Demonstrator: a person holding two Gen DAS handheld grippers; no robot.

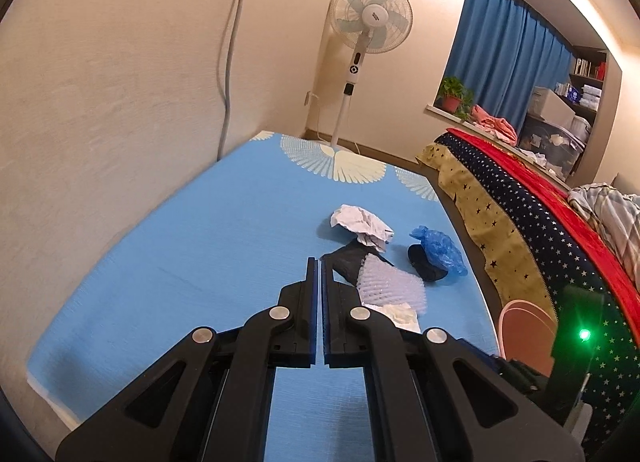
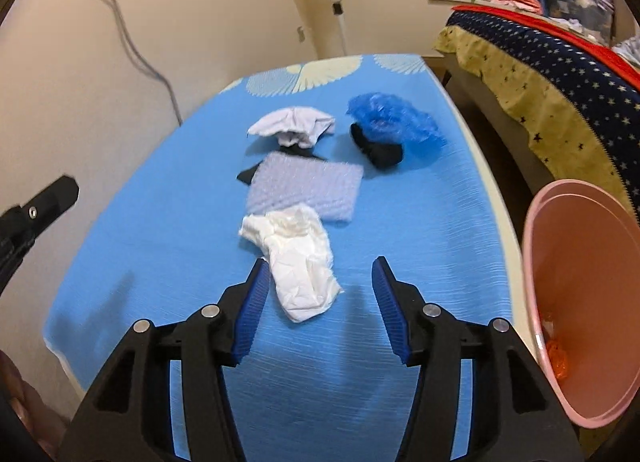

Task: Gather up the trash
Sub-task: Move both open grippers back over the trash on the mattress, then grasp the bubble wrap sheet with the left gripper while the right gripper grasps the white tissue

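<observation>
Left tool (image 1: 320,262) pads pressed together, empty, angled downward. Right tool (image 2: 320,262) jaws apart, empty, pitched down.

The right gripper (image 2: 320,274) stands open over a crumpled white tissue (image 2: 298,258) on the blue mat (image 2: 160,230); a pink plastic bin (image 2: 576,262) stands at the right.

Two crumpled white paper wads are counted on the blue-covered table (image 2: 160,262): one nearer (image 2: 296,258) and one farther (image 2: 292,124). One pale sheet of bubble wrap (image 2: 308,190) is seen between them. One crumpled blue plastic cover (image 2: 396,122) is counted, and two black scraps, one beside it (image 2: 380,152) and one under the bubble wrap (image 1: 346,262). One pink plastic bin (image 2: 580,262) is seen, with one orange scrap (image 2: 556,358) inside.
</observation>
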